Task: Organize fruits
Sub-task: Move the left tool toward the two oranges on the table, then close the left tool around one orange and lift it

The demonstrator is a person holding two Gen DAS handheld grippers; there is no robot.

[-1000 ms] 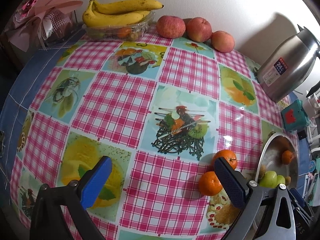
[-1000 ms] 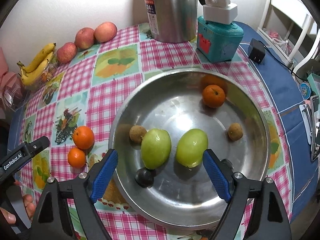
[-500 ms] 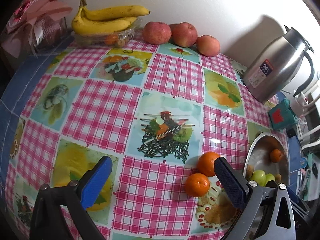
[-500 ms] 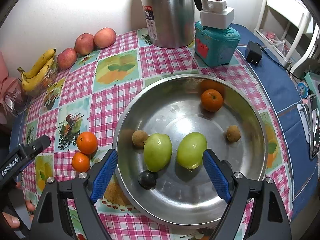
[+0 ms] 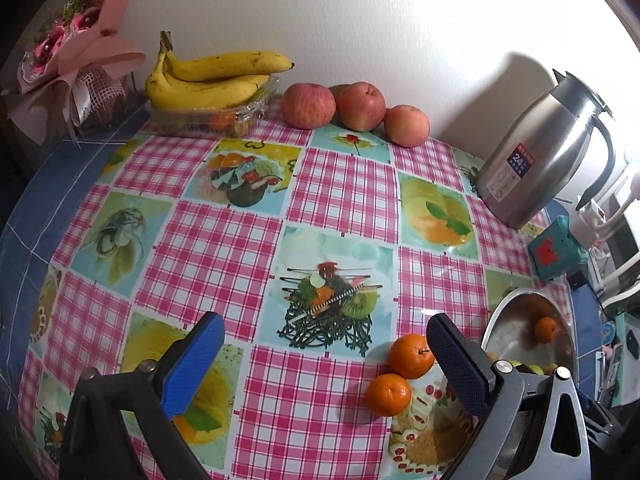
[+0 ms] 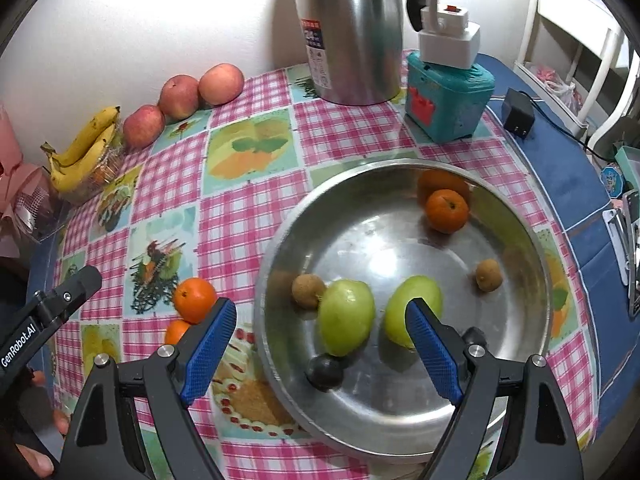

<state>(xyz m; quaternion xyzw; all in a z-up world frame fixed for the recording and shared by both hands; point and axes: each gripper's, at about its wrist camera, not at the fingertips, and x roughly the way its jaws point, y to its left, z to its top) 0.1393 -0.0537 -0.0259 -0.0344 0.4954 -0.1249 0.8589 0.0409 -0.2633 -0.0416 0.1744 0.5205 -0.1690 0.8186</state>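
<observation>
The worktop (image 6: 248, 216), covered in a pink checked cloth, carried a steel bowl (image 6: 532, 240) as landmark. Behind the bowl stood a steel thermos jug (image 6: 352, 28) and a teal box (image 6: 448, 100). Far to the bowl's left, along the wall, lay bananas (image 5: 212, 80) on a clear tray and three apples (image 5: 352, 108). The right gripper (image 6: 320, 352) hung over the bowl's near rim, jaws wide apart and holding nothing; the left gripper (image 5: 324, 364) stood equally wide and empty left of the bowl. Inside the bowl lay two green fruits (image 6: 346, 322), one tangerine (image 6: 446, 210), two small brown fruits (image 6: 307, 291) and one dark fruit (image 6: 325, 371). Two tangerines (image 5: 411, 355) rested on the cloth just left of the bowl.
</observation>
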